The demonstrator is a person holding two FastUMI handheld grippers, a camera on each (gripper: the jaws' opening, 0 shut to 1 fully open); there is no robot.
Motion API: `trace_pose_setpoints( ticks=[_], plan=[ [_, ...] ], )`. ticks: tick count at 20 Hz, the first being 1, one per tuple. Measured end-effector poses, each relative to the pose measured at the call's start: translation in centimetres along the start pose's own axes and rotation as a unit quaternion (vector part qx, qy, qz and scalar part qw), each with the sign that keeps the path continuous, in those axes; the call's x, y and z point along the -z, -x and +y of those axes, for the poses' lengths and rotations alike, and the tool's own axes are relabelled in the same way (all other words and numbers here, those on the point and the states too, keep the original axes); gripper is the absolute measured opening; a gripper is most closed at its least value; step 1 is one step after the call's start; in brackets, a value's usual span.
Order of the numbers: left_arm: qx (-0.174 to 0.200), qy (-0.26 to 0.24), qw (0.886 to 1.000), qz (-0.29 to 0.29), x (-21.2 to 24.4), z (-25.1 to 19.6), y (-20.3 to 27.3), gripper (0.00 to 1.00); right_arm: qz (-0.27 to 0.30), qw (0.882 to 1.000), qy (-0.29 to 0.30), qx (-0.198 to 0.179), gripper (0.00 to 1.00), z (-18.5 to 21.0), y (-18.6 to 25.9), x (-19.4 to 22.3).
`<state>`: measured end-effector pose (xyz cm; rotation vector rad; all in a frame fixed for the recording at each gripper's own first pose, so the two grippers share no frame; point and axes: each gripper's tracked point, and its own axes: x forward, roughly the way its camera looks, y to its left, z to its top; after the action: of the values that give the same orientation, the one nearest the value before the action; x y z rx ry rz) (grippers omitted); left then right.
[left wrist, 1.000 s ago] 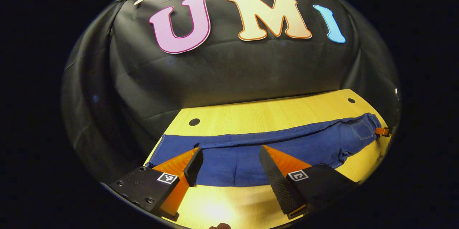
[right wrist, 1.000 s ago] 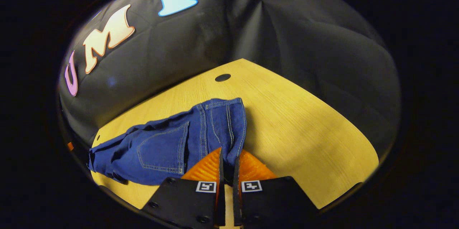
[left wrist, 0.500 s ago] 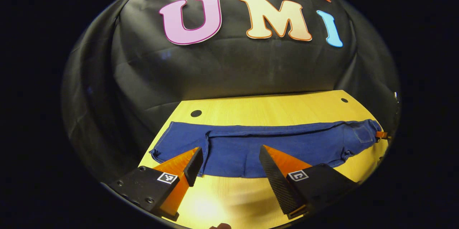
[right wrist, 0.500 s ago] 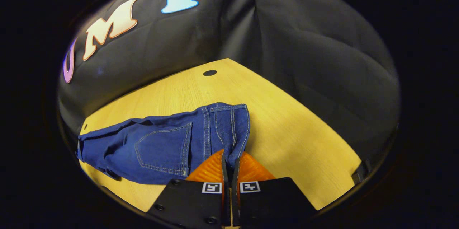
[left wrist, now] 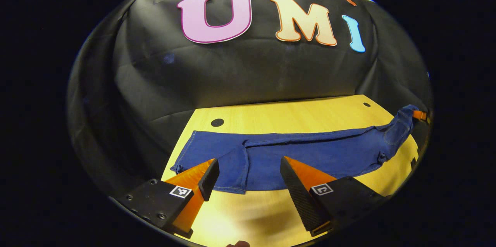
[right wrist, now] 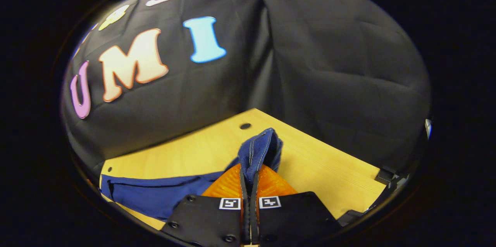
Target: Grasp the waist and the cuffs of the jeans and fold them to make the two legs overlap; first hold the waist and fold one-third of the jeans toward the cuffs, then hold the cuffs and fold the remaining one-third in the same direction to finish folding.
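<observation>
The blue jeans lie lengthwise across the yellow table, legs overlapped, in the left gripper view. Their cuffs rest flat at the left end. My left gripper hovers open just in front of the cuff end, its fingers either side of the near leg hem without touching it. At the far right the waist is raised off the table. In the right gripper view my right gripper is shut on the bunched waist, and the rest of the jeans trails down to the left.
Round holes mark the tabletop near the back edge. The black cloth wall stands close behind the table. The table's right corner and edge lie just beyond the held waist.
The right gripper has lifted the waist up off the table, still shut on it. The jeans have been drawn toward the waist end. The left gripper stays open near the cuffs.
</observation>
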<state>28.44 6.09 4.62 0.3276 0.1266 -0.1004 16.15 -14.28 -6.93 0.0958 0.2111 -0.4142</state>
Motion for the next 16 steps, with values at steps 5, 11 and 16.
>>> trace_pose_setpoints(
  ticks=[5,11,16],
  plan=[
    [-0.003,0.012,1.000,0.000,0.9,3.9,-0.8,0.96,-0.015,0.986,-0.033,-0.165,0.03,15.8,2.5,-0.8],
    [-0.026,0.041,0.999,0.005,2.5,8.1,-2.2,0.96,0.078,0.954,-0.077,-0.278,0.03,28.0,1.6,8.6],
    [-0.053,0.043,0.998,0.002,3.3,11.7,-4.4,0.96,0.169,0.946,-0.039,-0.273,0.03,30.7,-1.2,20.1]
  ],
)
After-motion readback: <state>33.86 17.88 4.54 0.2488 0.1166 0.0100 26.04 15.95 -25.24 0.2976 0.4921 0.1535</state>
